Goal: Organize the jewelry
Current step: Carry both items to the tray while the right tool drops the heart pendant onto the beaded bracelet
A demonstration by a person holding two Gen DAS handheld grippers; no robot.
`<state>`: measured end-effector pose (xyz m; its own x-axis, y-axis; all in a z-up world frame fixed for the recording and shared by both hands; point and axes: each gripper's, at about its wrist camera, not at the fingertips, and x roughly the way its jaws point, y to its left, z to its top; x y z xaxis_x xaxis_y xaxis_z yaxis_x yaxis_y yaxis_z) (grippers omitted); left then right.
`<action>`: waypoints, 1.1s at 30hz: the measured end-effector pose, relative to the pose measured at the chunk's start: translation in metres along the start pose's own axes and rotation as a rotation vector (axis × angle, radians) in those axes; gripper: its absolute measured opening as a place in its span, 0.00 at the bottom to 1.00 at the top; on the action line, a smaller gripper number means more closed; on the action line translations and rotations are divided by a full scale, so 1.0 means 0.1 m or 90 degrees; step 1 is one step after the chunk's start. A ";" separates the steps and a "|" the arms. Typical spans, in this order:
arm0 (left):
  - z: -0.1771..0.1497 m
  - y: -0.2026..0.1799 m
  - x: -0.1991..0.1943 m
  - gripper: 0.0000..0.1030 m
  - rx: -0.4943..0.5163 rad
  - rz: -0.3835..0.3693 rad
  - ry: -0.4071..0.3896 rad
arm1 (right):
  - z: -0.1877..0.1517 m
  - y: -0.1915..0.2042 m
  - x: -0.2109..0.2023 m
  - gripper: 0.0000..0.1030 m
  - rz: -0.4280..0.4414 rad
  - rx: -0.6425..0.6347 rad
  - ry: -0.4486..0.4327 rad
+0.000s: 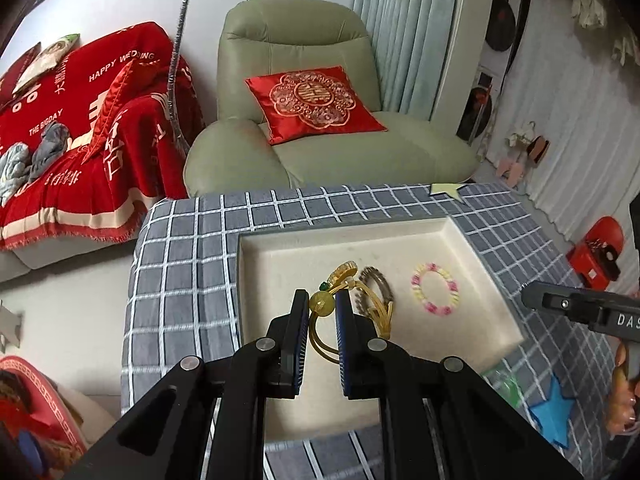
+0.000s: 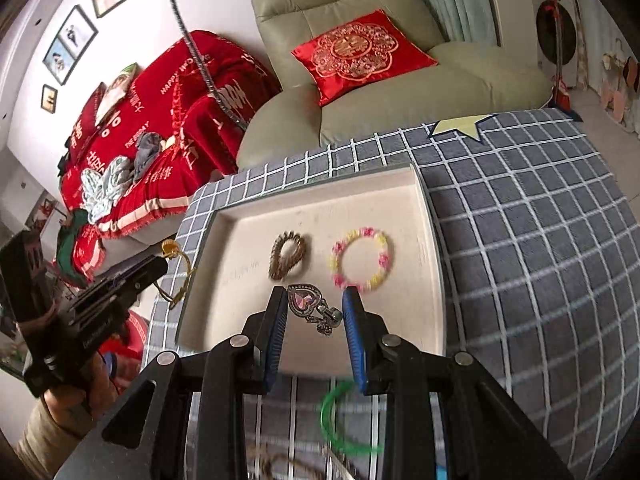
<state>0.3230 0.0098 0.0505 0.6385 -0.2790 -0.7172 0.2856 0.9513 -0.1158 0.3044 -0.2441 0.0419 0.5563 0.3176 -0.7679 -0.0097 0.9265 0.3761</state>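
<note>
Closest to my left wrist camera, the left gripper [image 1: 322,304] has its fingers clenched on a yellow bead that belongs to a gold wire bangle [image 1: 352,312]; the bangle's loops hang between and behind the fingers, above the cream tray [image 1: 280,248]. In my right wrist view that same bangle [image 2: 178,276] shows at the tray's left edge, hanging from the left gripper [image 2: 160,264], with a hand [image 2: 80,388] wrapped around the handle.

Between the right gripper's [image 2: 314,306] blue-padded fingers I see a heart-shaped pendant [image 2: 304,300] with a pink stone and a short silver chain and clasp; the fingers are grasping it, holding it above the near part of the tray [image 2: 424,240]. From the left view only the tip of the right gripper [image 1: 536,298] enters at the right edge.

Two pieces lie flat inside the tray: a brown beaded bracelet [image 2: 288,254] toward the middle and a pink-and-yellow beaded bracelet [image 2: 362,260] to its right, apart from each other. The tray sits on a counter covered with a grey checked cloth [image 2: 520,240]. On that cloth, near side of the tray, lies a green bangle [image 2: 332,420], partly hidden by my right fingers. A blue star sticker [image 1: 554,412] and a pale yellow star sticker [image 1: 446,190] also lie on the cloth.
</note>
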 end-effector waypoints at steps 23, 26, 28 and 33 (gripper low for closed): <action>-0.07 0.03 1.04 0.29 -0.002 0.072 0.083 | 0.12 -0.23 1.05 0.30 -0.069 -0.007 0.045; -0.10 0.02 1.07 0.29 0.004 0.089 0.089 | 0.11 -0.23 1.05 0.31 -0.076 -0.010 0.039; -0.10 0.00 1.08 0.29 0.007 0.090 0.094 | 0.12 -0.22 1.06 0.33 -0.077 -0.015 0.039; -0.11 -0.02 1.09 0.29 0.017 0.105 0.101 | 0.12 -0.23 1.00 0.63 -0.048 0.003 0.026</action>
<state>0.3847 -0.0212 -0.0351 0.5590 -0.0936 -0.8239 0.2059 0.9781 0.0286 0.3699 -0.2358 -0.0371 0.5204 0.2549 -0.8150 0.0351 0.9472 0.3186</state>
